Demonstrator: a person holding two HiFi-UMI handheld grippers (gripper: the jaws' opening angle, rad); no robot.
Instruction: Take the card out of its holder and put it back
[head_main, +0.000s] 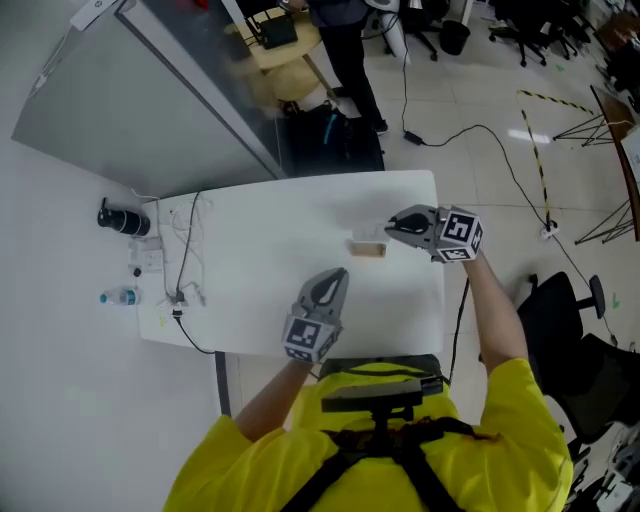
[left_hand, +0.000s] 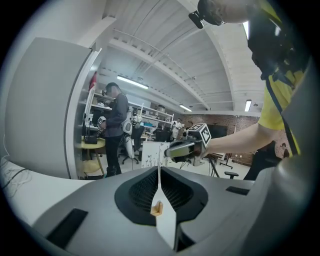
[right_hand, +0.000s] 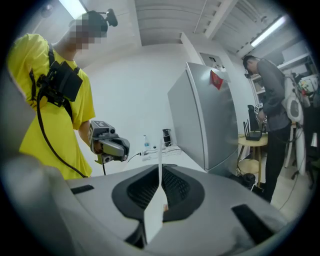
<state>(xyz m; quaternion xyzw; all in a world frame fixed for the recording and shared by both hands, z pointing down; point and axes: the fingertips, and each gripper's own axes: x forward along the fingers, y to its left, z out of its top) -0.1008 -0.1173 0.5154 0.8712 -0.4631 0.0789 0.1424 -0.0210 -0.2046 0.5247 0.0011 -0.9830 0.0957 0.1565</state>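
Note:
A small wooden card holder (head_main: 367, 248) sits on the white table (head_main: 260, 220). Just right of and above it is my right gripper (head_main: 390, 224), shut on the white printed card (left_hand: 151, 155). In the right gripper view the card (right_hand: 160, 145) shows edge-on as a thin white line sticking out past the jaws. The card's lower edge is hidden, so I cannot tell whether it is in the holder. My left gripper (head_main: 338, 274) hovers near the table's front edge, pointing toward the holder. It is shut with nothing in it.
At the table's left end are a black cup (head_main: 122, 219), a small water bottle (head_main: 120, 297) and a power strip with cables (head_main: 180, 290). A grey partition (head_main: 130, 110) stands behind. A black office chair (head_main: 575, 310) is at the right, and a person (head_main: 345, 40) stands beyond.

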